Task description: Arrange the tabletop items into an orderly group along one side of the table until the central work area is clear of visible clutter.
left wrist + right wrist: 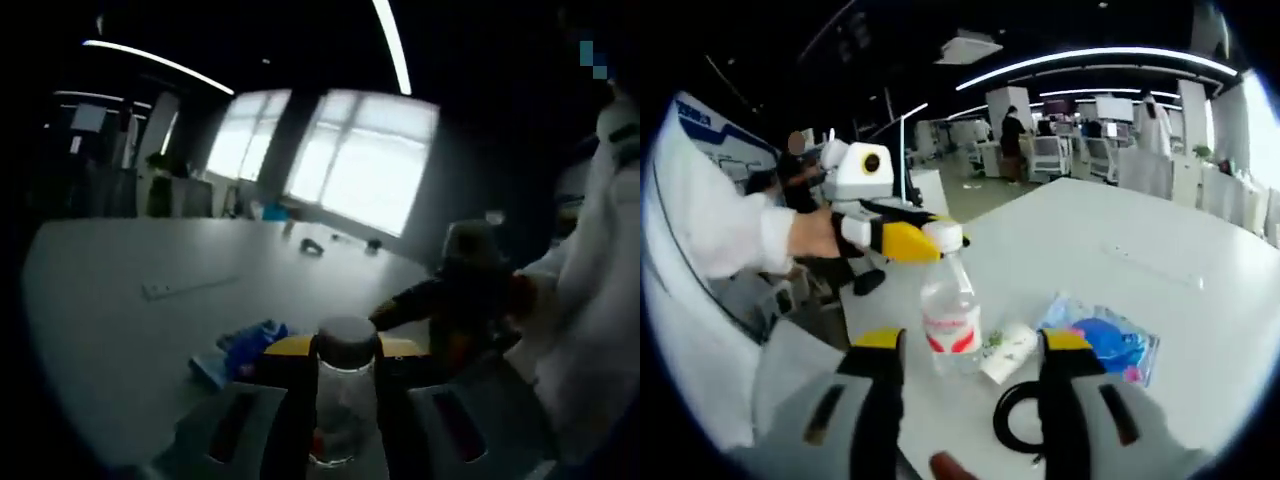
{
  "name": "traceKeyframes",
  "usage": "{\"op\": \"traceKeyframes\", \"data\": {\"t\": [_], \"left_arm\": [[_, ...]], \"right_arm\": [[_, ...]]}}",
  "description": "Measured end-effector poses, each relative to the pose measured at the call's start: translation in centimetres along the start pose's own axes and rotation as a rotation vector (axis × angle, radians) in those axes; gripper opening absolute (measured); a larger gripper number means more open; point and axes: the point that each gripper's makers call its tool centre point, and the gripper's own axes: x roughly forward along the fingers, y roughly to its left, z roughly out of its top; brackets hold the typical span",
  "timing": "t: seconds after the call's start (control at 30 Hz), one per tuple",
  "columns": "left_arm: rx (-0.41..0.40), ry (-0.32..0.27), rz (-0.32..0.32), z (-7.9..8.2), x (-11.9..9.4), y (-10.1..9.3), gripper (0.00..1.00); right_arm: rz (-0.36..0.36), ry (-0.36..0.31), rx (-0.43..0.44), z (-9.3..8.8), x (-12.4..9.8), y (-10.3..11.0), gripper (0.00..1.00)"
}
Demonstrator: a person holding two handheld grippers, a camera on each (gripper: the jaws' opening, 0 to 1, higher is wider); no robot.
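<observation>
A clear water bottle [949, 318] with a white cap and red label stands on the white table [1160, 260]. My left gripper [928, 240] comes in from the left, and its yellow jaws are shut on the bottle's neck. In the left gripper view the bottle [340, 400] stands between that gripper's jaws [345, 352]. My right gripper [970, 345] is open just short of the bottle. Beside the bottle lie a small white roll with green print [1005, 350], a black cable loop [1015, 415] and a blue packet [1110, 345].
The blue packet [240, 352] lies to the left of the bottle in the left gripper view. A thin strip [190, 287] and two small dark objects [312, 246] lie farther out on the table. A person's white sleeve [600, 330] is at the right. Desks and people stand beyond the table.
</observation>
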Motion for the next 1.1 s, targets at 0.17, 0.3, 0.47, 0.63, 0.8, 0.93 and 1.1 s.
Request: {"op": "traceKeyframes", "data": {"t": [0.17,0.3,0.47,0.63,0.8,0.93,1.1], "left_arm": [[0.032,0.010,-0.067,0.6,0.1,-1.2,0.16],[0.040,0.029,-0.143,1.0,0.0,-2.3,0.16],[0.041,0.027,-0.238,1.7,0.0,-3.8,0.16],[0.055,0.021,-0.302,2.5,0.0,-5.0,0.16],[0.065,-0.011,-0.336,3.5,0.0,-5.7,0.16],[0.069,-0.027,-0.370,4.5,0.0,-6.3,0.16],[0.075,-0.031,-0.403,5.3,0.1,-6.9,0.17]], "right_arm": [[0.104,-0.026,-0.069,1.3,0.1,1.1,0.54],[0.211,0.013,-0.216,1.4,-0.7,1.6,0.56],[0.353,0.004,-0.222,1.9,-1.3,2.7,0.58],[0.410,0.025,-0.225,1.3,-1.0,2.8,0.60],[0.449,0.008,-0.187,1.3,-0.5,2.9,0.60],[0.481,-0.027,-0.146,1.7,-0.3,2.8,0.60],[0.547,-0.062,-0.127,2.7,-0.3,3.5,0.61]]}}
